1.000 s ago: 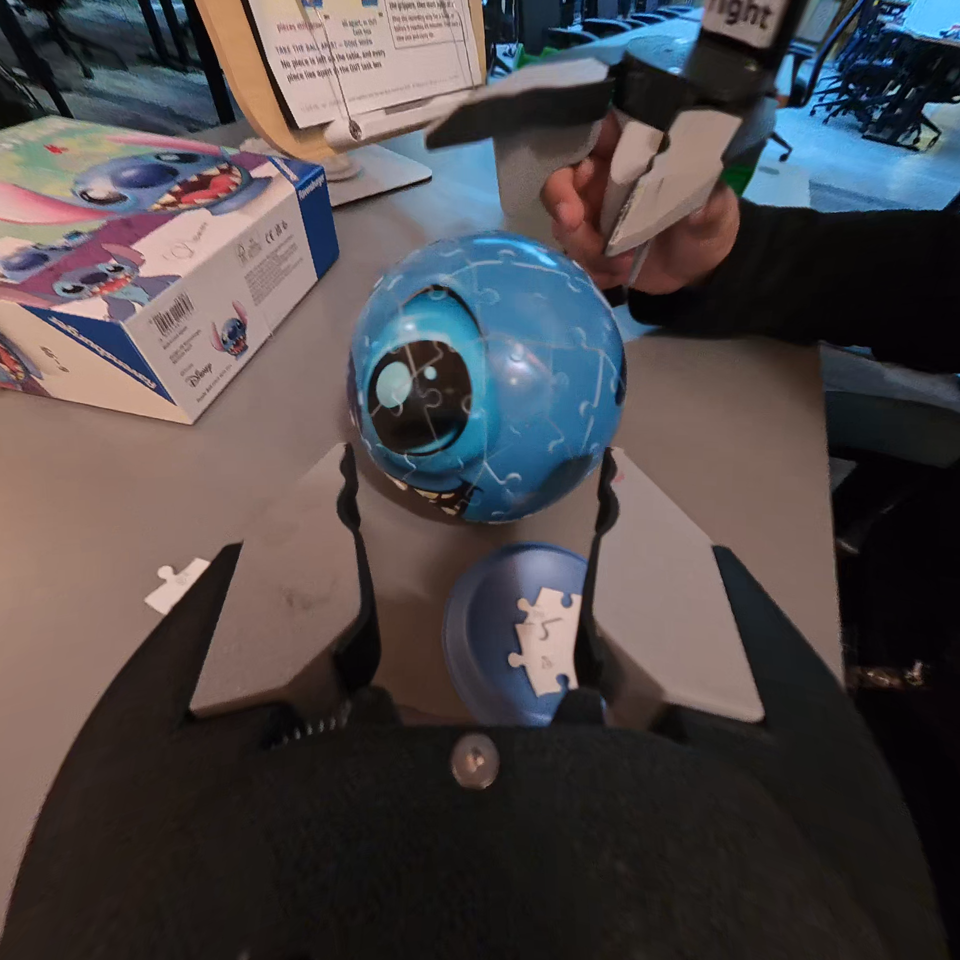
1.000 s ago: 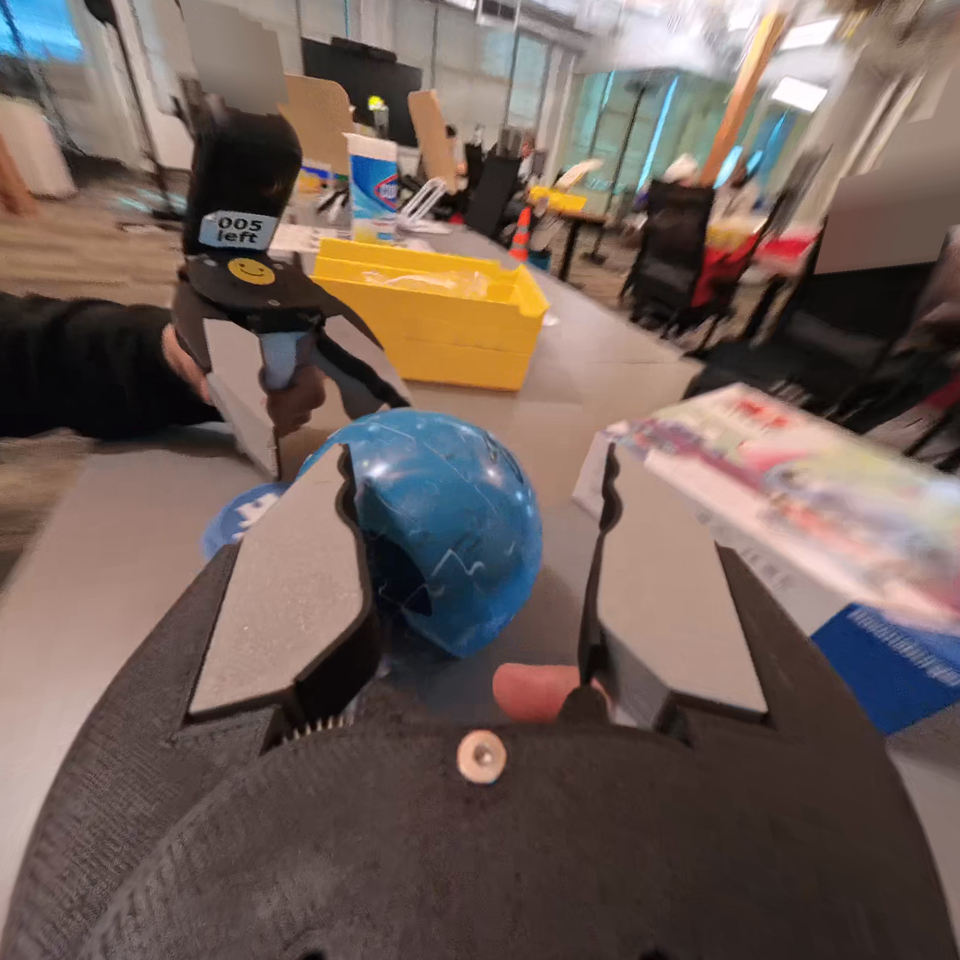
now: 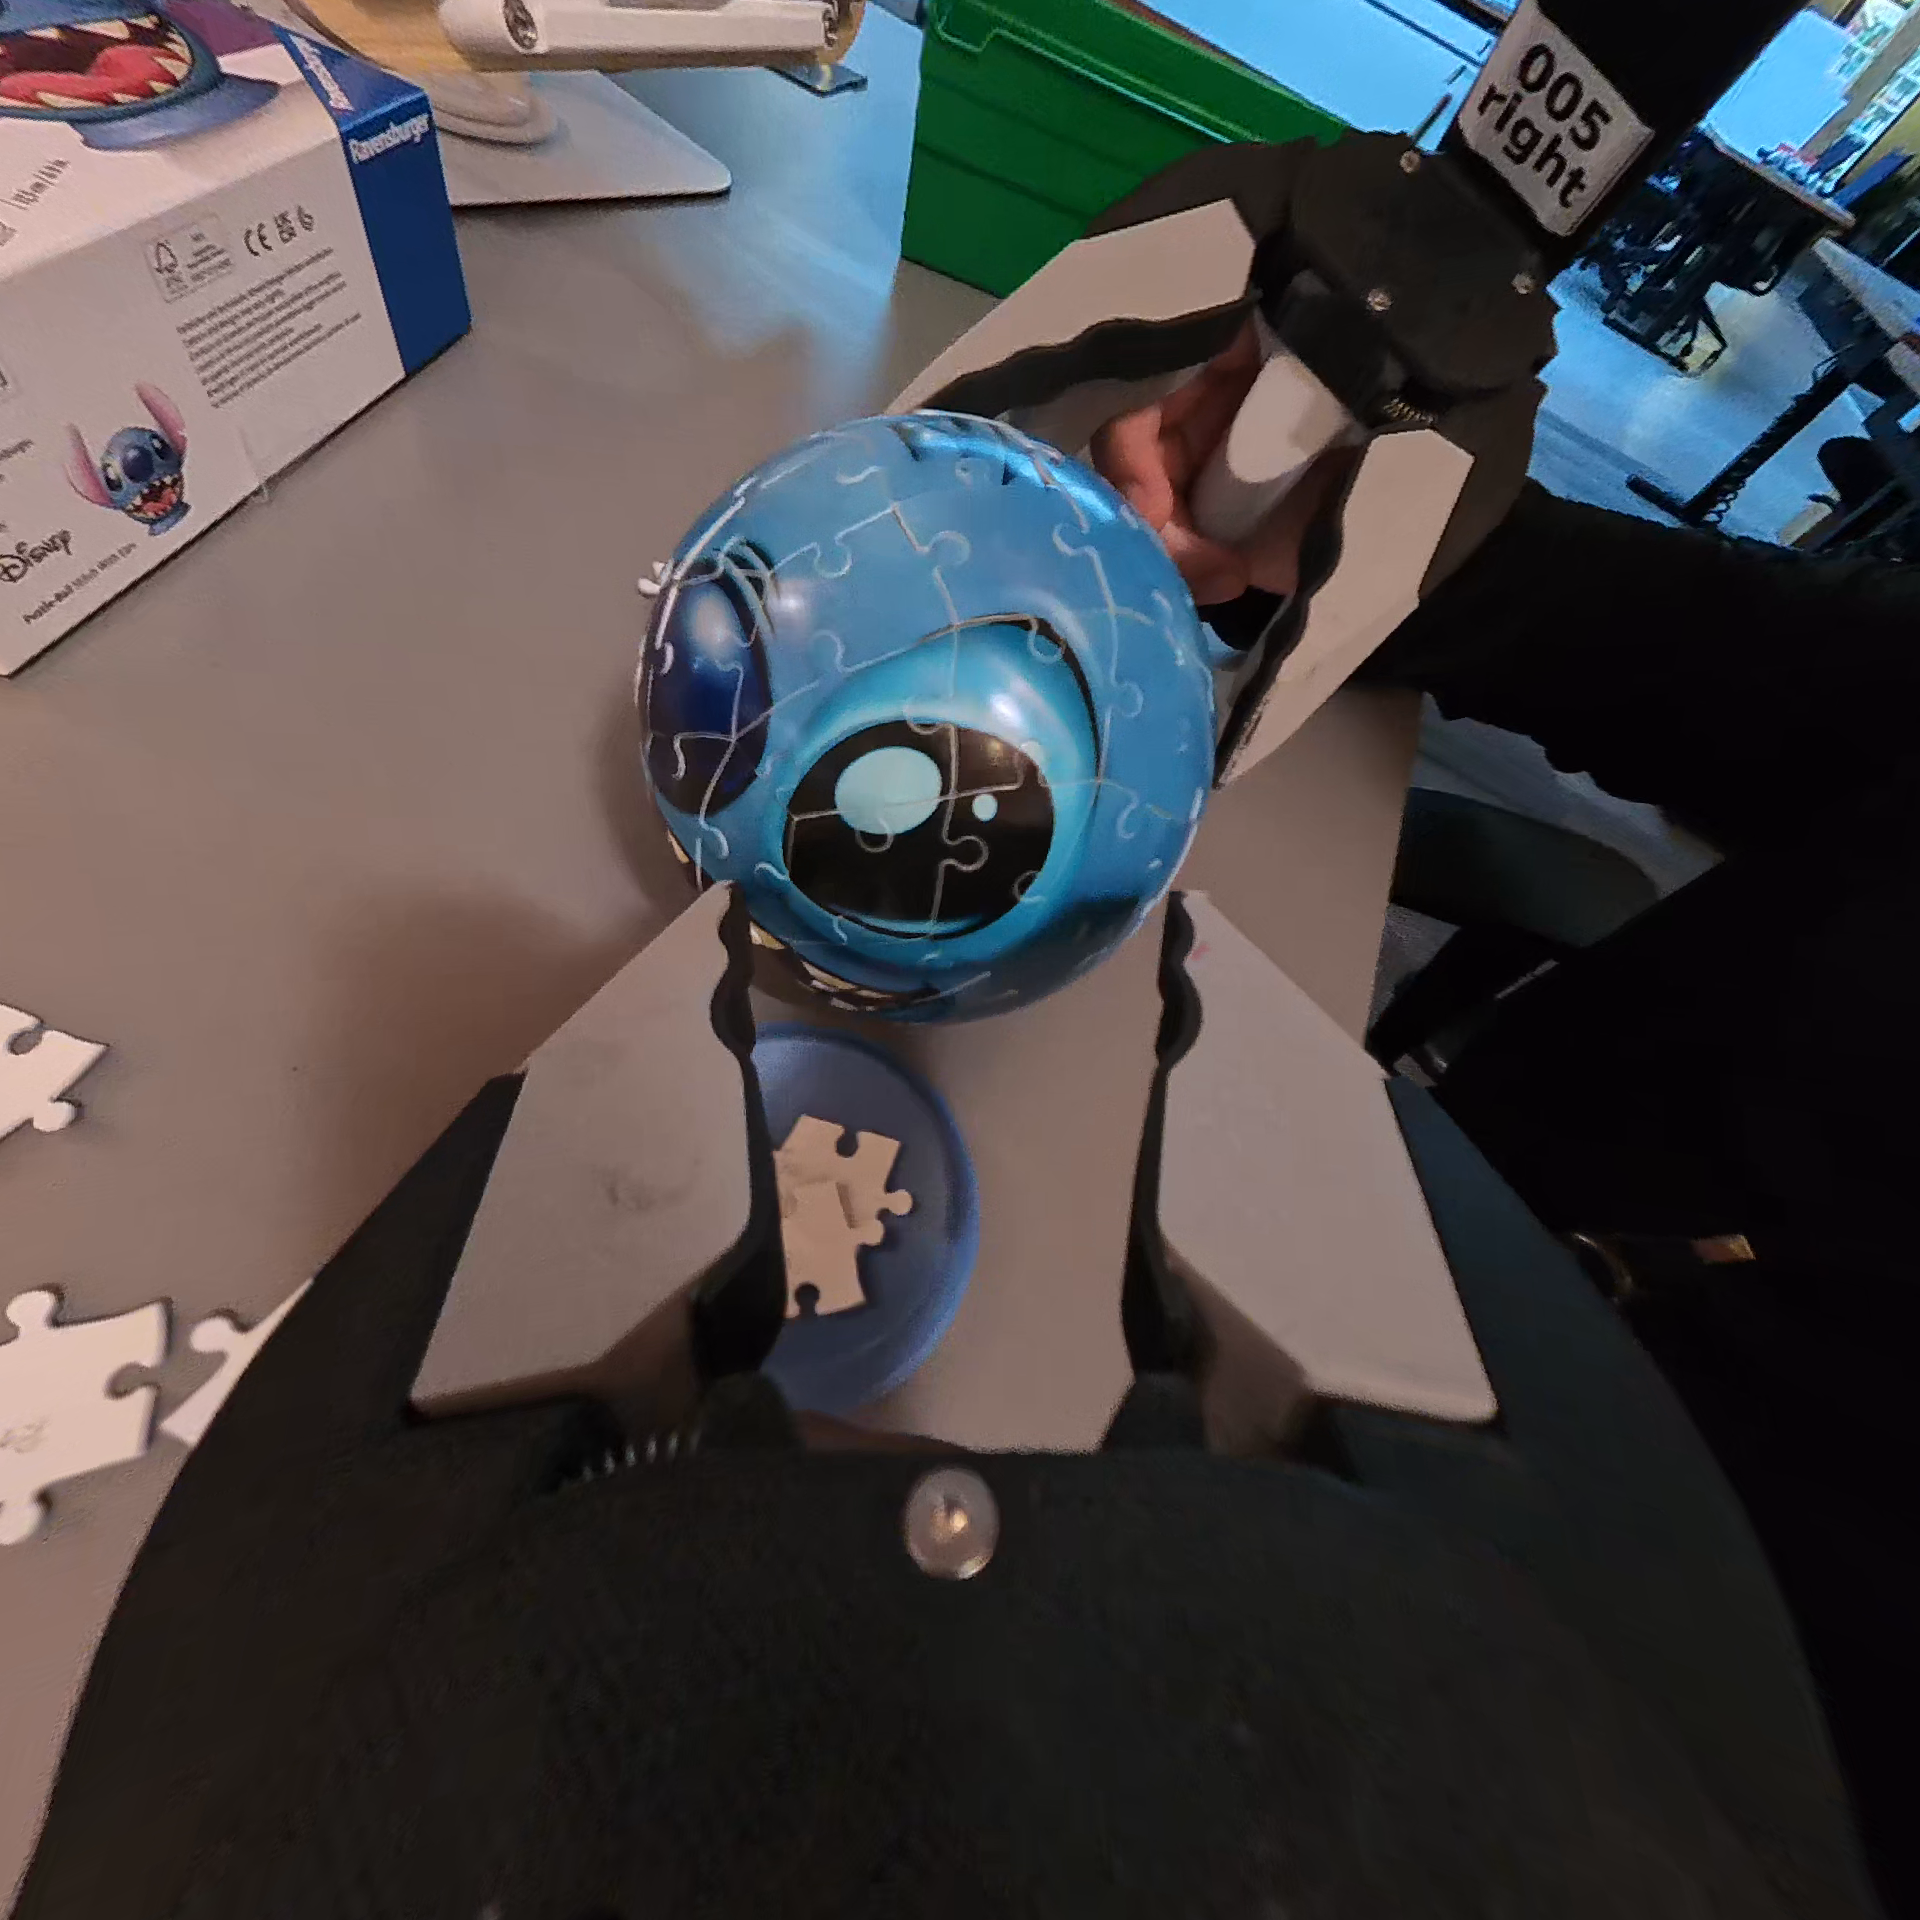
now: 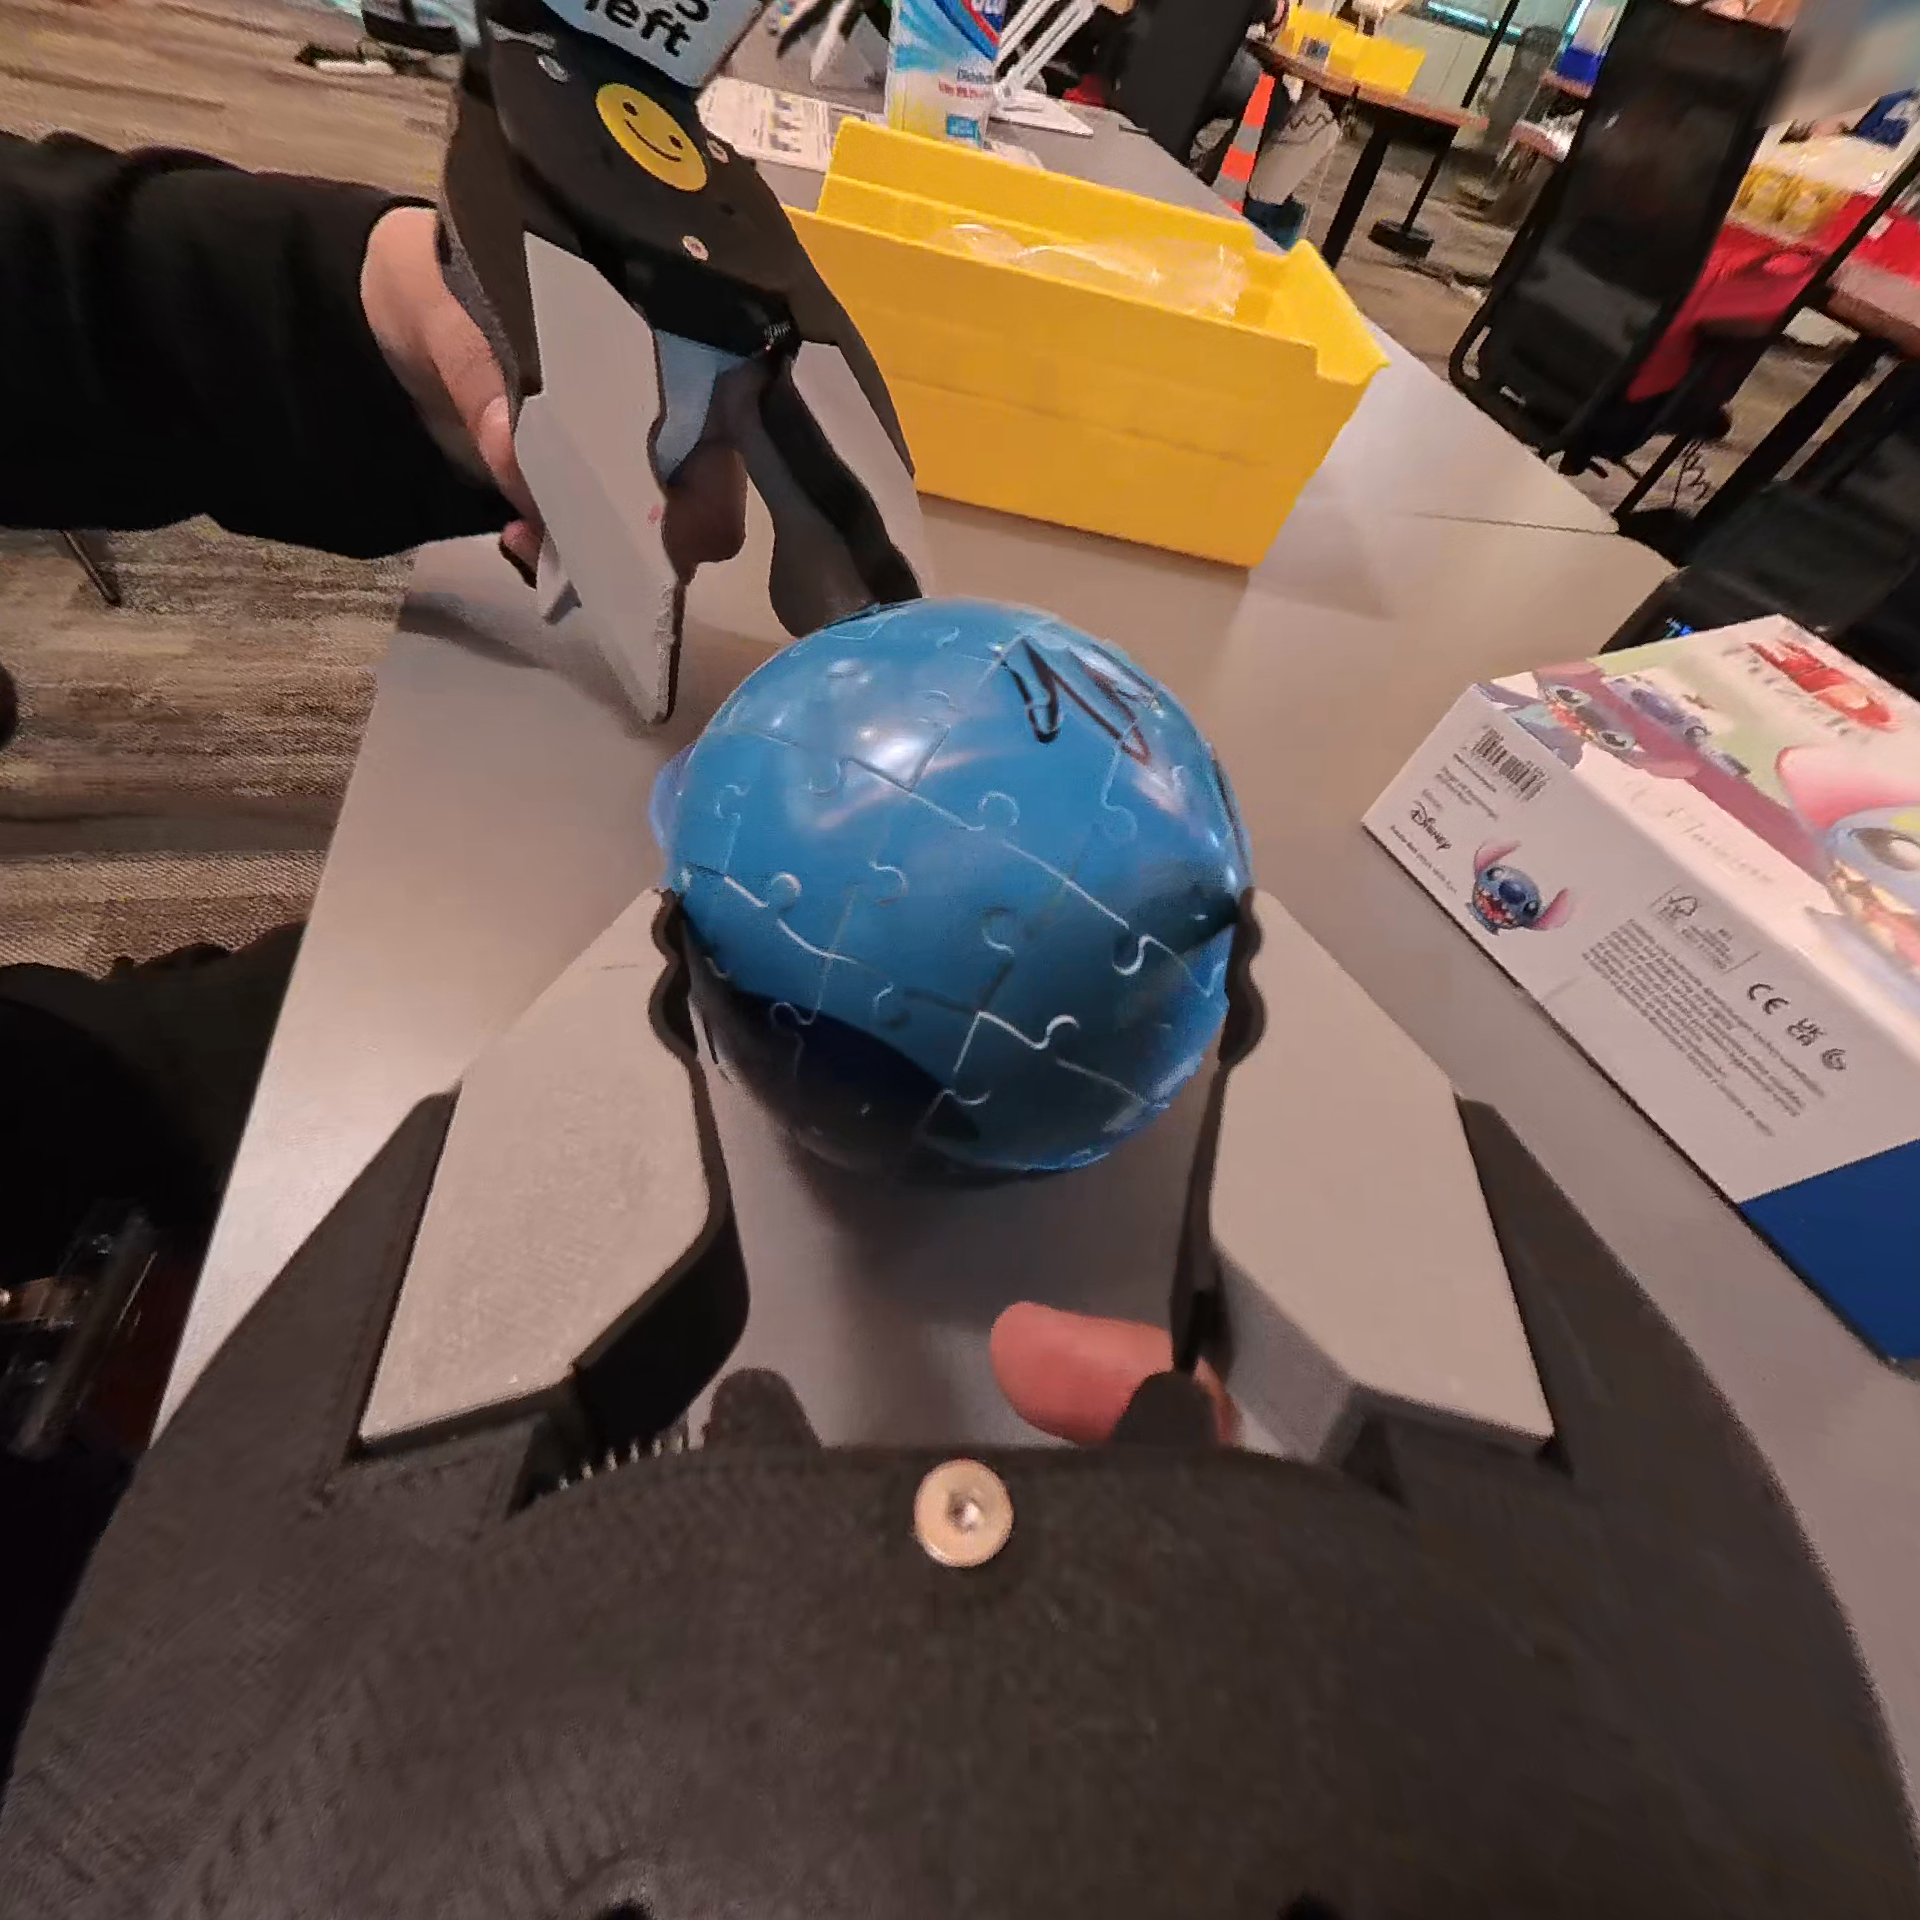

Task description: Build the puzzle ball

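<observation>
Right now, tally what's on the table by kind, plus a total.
Puzzle ball: 1
Blue round dish holding a piece: 1
Loose white puzzle pieces: 4 in view
Puzzle box: 1
Yellow bin: 1
Green bin: 1
Total: 9
</observation>
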A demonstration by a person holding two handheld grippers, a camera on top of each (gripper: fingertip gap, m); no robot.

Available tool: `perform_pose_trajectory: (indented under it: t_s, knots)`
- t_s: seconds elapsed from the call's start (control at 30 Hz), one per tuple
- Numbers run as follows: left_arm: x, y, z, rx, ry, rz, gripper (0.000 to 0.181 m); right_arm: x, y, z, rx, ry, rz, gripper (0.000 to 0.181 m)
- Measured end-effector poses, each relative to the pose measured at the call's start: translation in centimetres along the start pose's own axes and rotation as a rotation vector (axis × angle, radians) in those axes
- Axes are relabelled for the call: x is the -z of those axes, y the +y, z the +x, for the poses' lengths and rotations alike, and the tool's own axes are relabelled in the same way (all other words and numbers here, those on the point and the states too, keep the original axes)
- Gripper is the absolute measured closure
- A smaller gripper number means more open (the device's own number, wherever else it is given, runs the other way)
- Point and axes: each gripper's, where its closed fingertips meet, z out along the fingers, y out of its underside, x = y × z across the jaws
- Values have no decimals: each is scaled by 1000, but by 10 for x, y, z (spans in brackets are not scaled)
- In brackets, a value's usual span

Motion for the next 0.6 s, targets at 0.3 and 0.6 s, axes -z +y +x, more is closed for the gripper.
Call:
perform_pose_trajectory:
  t_s: [0.3,0.6]
  knots:
    - [7,4,14,-9,-13,-17,96,26,3,9,-172,-26,62,73]
    - [-12,9,-3,172,-12,-139,93,33,32,15,-681,-169,-43,76]
